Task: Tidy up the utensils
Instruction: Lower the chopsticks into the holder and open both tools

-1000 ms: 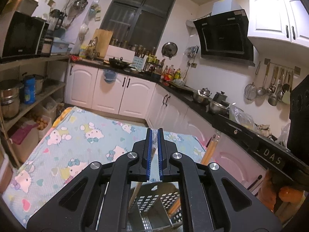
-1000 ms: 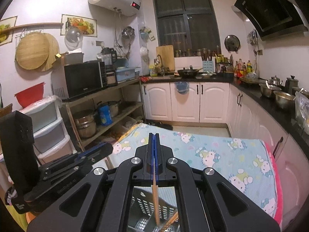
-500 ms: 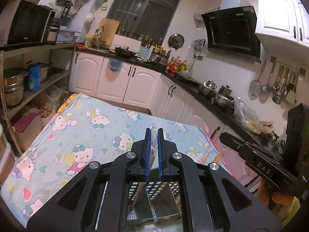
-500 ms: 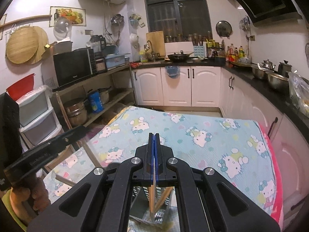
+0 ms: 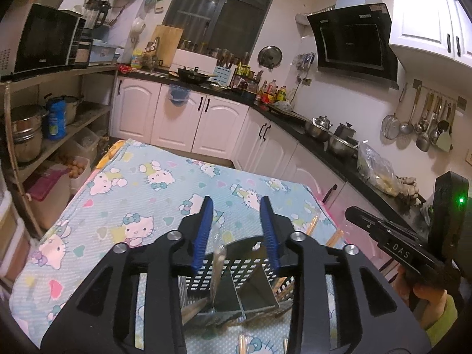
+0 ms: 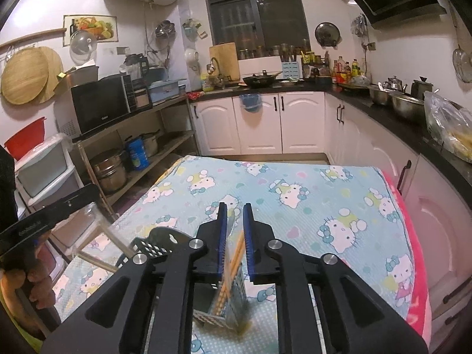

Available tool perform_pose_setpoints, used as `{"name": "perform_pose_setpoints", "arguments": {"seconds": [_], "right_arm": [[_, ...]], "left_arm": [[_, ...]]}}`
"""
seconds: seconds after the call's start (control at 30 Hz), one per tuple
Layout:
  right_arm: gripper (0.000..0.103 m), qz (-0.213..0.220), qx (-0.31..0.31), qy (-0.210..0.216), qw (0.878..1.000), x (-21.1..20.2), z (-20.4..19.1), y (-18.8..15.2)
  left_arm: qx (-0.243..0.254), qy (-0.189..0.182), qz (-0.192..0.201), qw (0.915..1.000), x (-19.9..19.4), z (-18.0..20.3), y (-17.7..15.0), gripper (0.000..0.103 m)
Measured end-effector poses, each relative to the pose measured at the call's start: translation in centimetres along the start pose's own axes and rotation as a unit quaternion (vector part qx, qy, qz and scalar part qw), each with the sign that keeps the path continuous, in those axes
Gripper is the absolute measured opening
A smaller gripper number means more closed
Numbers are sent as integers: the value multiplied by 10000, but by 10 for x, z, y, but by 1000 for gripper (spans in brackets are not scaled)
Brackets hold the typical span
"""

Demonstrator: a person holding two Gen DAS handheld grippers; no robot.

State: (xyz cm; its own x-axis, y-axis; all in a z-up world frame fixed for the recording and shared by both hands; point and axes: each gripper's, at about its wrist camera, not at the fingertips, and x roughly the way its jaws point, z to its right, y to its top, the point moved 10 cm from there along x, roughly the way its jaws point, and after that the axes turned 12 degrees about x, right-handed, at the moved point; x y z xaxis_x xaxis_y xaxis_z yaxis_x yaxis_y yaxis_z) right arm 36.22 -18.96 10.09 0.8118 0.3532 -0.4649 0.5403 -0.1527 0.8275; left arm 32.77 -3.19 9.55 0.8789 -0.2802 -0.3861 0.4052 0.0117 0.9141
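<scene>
Two handheld grippers hover over a black perforated utensil caddy standing on a table covered by a cartoon-cat cloth. The left gripper has its jaws opening, a pale, blurred utensil dropping free between them into a compartment. The right gripper is also opening around wooden chopsticks slanting into the caddy. Chopsticks look light, stiff and smooth, so they are best pinched mid-shaft, where they won't pivot or slide out.
</scene>
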Motion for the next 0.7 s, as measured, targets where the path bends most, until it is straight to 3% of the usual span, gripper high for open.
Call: {"name": "perform_pose_setpoints", "arguments": {"seconds": [0.7], "right_arm": [[43,-87,5,-8,10000,-33,12,-30]], "left_arm": [[-190,100,-2,9998,-39,-14,-20,69]]}}
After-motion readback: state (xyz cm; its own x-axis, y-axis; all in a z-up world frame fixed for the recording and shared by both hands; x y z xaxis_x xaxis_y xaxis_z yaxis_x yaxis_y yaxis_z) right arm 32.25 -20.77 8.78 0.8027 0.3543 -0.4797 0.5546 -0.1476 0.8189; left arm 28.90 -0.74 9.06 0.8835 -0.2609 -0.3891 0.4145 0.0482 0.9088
